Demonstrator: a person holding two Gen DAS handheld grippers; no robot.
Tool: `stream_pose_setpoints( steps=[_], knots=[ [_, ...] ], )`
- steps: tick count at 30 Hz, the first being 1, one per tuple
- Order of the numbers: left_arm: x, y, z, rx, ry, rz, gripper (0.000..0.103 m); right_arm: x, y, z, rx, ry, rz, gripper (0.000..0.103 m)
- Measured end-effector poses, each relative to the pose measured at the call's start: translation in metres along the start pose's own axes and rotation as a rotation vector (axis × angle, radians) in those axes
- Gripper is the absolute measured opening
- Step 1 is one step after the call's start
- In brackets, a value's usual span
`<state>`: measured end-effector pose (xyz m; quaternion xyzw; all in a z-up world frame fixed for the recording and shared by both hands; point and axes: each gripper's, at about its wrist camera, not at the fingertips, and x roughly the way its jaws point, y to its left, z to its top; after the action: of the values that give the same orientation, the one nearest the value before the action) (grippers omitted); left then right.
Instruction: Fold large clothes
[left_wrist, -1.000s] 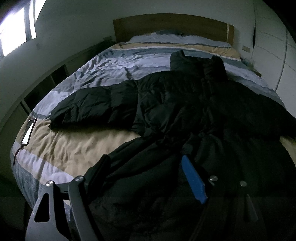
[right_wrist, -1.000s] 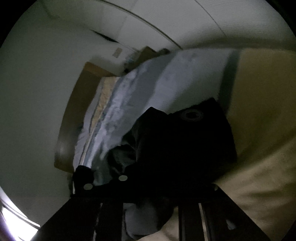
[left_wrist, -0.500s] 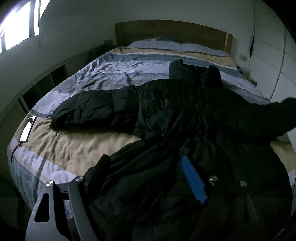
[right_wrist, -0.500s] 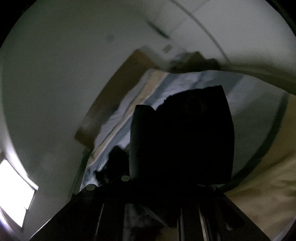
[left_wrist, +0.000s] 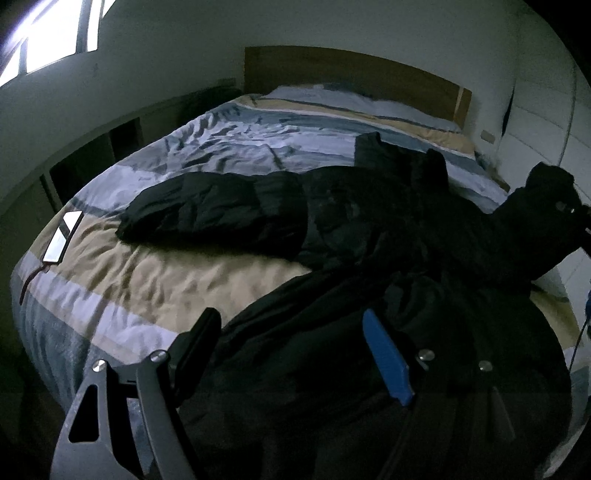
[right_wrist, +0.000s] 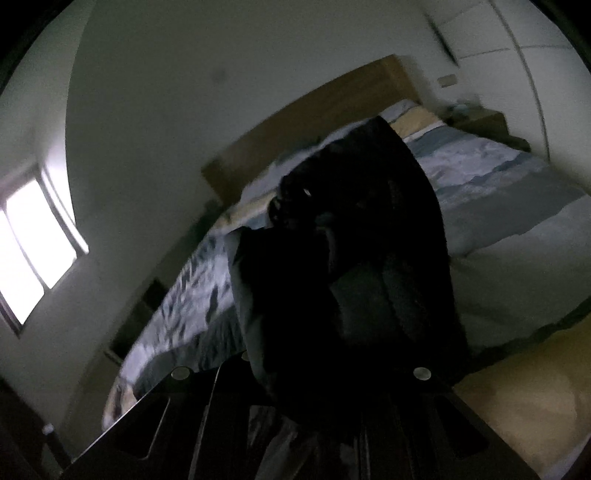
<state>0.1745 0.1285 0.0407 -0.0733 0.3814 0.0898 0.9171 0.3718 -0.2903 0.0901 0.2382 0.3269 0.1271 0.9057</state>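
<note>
A large black puffer jacket lies spread on the bed, its left sleeve stretched out flat to the left. My left gripper is open and hovers over the jacket's lower hem; its blue pad shows. My right gripper is shut on the jacket's right sleeve and holds it lifted above the bed. The raised sleeve also shows at the right edge of the left wrist view. The sleeve hides the right gripper's fingertips.
The bed has a striped blue, white and beige duvet and a wooden headboard. A phone on a cable lies at the bed's left edge. Low shelves run along the left wall. White wardrobe doors stand on the right.
My right gripper has lifted the right sleeve off the bed and swung it upward and inward. The left gripper has stayed open over the hem, drifting slightly.
</note>
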Motion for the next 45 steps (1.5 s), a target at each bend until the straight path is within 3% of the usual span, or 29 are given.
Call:
stream_pose_setpoints(
  steps=[7,14,17,19,21,25,28,33,38,45],
  knots=[
    [-0.004,0.032,-0.012,-0.039,0.015,0.014,0.078,0.035,0.045,-0.060,-0.124,0.141,-0.074,0.018],
    [-0.009,0.047,-0.020,-0.051,0.020,0.025,0.078,0.072,0.064,-0.106,-0.235,0.255,-0.155,0.023],
    [-0.013,0.051,-0.020,-0.056,0.019,0.027,0.078,0.084,0.069,-0.124,-0.269,0.306,-0.173,0.033],
    [-0.018,0.052,-0.019,-0.058,0.017,0.030,0.078,0.085,0.071,-0.133,-0.276,0.328,-0.164,0.045],
    [-0.024,0.049,-0.019,-0.052,0.014,0.033,0.078,0.084,0.076,-0.141,-0.286,0.342,-0.137,0.065],
    [-0.037,0.038,-0.018,-0.029,0.008,0.028,0.078,0.064,0.090,-0.145,-0.312,0.339,-0.079,0.070],
    [-0.051,0.021,-0.015,0.001,-0.003,0.025,0.078,0.045,0.099,-0.139,-0.296,0.320,0.000,0.069],
    [-0.064,-0.012,-0.008,0.025,-0.012,-0.021,0.078,0.015,0.095,-0.129,-0.296,0.272,0.020,0.069],
    [-0.057,-0.072,0.005,0.095,0.010,-0.095,0.078,-0.029,0.048,-0.091,-0.296,0.182,-0.110,0.069],
    [-0.009,-0.184,0.026,0.193,0.019,-0.189,0.078,-0.040,-0.006,-0.049,-0.310,0.125,-0.205,0.069]
  ],
)
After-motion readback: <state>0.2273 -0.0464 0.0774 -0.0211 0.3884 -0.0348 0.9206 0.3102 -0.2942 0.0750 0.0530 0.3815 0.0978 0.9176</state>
